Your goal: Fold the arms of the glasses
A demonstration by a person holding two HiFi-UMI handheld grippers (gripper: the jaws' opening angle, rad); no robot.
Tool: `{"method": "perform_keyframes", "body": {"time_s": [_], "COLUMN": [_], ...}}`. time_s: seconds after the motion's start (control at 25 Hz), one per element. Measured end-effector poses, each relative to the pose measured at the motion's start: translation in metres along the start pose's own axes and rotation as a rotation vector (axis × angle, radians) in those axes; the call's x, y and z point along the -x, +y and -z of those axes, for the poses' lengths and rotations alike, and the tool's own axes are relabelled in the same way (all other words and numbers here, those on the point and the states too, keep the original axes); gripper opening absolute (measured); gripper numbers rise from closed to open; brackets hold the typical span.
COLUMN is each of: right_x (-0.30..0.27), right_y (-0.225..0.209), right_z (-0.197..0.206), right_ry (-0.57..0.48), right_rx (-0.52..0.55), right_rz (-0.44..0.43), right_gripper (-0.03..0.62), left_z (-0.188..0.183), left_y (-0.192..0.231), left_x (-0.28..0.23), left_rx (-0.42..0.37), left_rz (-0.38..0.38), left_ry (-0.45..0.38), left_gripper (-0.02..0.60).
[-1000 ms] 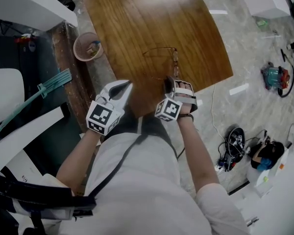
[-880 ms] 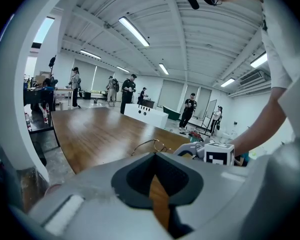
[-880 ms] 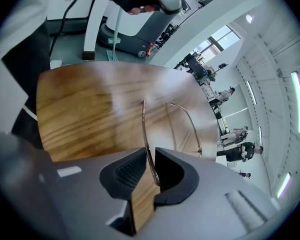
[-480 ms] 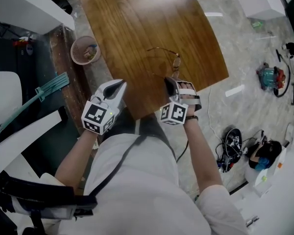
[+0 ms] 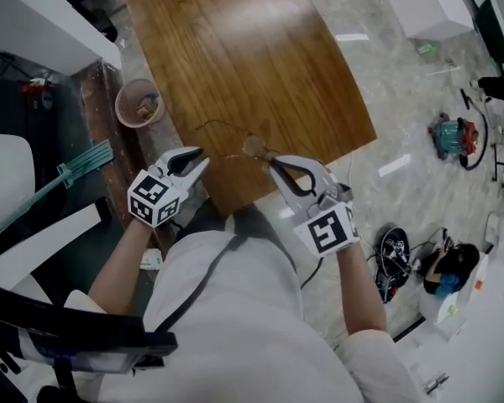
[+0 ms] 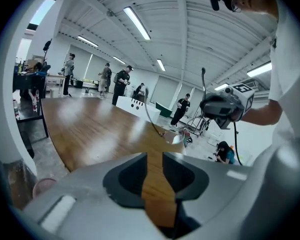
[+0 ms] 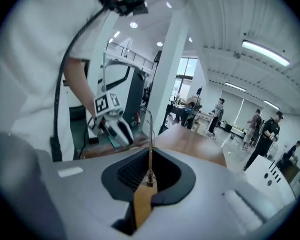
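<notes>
Centrally, the glossy brown wooden table (image 5: 235, 57) lies below both tools. The right gripper (image 5: 273, 159), jaws just closing, is clenched on the thin wire-framed glasses (image 5: 254, 147), held above the table's near edge. The left gripper (image 5: 200, 156), jaws just opening, holds nothing. Judged step: presenting the frame. Next, the left gripper must catch a free arm and fold it. Only the right gripper view shows the wire pinched between the pads.

The table (image 5: 235, 57) is glossy wood, the glasses (image 5: 254, 147) thin metal wire.
</notes>
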State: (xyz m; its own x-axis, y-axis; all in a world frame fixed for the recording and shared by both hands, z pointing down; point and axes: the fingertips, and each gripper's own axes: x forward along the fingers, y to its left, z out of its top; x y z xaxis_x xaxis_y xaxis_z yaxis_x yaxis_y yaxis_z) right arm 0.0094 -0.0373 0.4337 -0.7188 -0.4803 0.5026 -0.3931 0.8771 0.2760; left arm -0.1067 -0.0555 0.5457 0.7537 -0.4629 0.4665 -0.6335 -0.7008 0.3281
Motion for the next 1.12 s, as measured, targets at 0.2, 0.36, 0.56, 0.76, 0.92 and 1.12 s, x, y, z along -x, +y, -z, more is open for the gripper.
{"method": "perform_keyframes", "body": {"time_s": [0.2,0.36,0.56,0.76,0.92,1.12], "right_x": [0.051,0.084,0.122,0.147,0.167,0.176], "right_y": [-0.007,-0.019,-0.030,-0.037,-0.046,-0.052], "right_z": [-0.058,-0.108,-0.136,-0.147,-0.151,-0.155], "right_ry": [-0.147,-0.353,-0.514,-0.646,-0.751,-0.813], "right_rx": [-0.131,-0.249,-0.303,-0.383,-0.440,-0.466], "right_rz": [-0.088,-0.139,-0.228,-0.331,-0.381,-0.412], "right_gripper": [0.025,0.025,0.025,0.025,0.023,0.023], "left_z": [-0.064,-0.130,-0.193,-0.228,-0.239,-0.244], "left_y": [-0.030,-0.064,-0.096,-0.126,-0.141,-0.150], "left_x": [0.012,0.037,0.076,0.107,0.120,0.117], "left_rx": [-0.053,-0.108,-0.121,-0.115,-0.151,-0.171], "left_rz": [0.107,0.229,0.328,0.516,0.580,0.607], "left_ry": [-0.134,-0.265,-0.413,-0.476,-0.482,-0.473], "left_gripper": [0.249,0.258,0.197,0.163,0.154,0.109]}}
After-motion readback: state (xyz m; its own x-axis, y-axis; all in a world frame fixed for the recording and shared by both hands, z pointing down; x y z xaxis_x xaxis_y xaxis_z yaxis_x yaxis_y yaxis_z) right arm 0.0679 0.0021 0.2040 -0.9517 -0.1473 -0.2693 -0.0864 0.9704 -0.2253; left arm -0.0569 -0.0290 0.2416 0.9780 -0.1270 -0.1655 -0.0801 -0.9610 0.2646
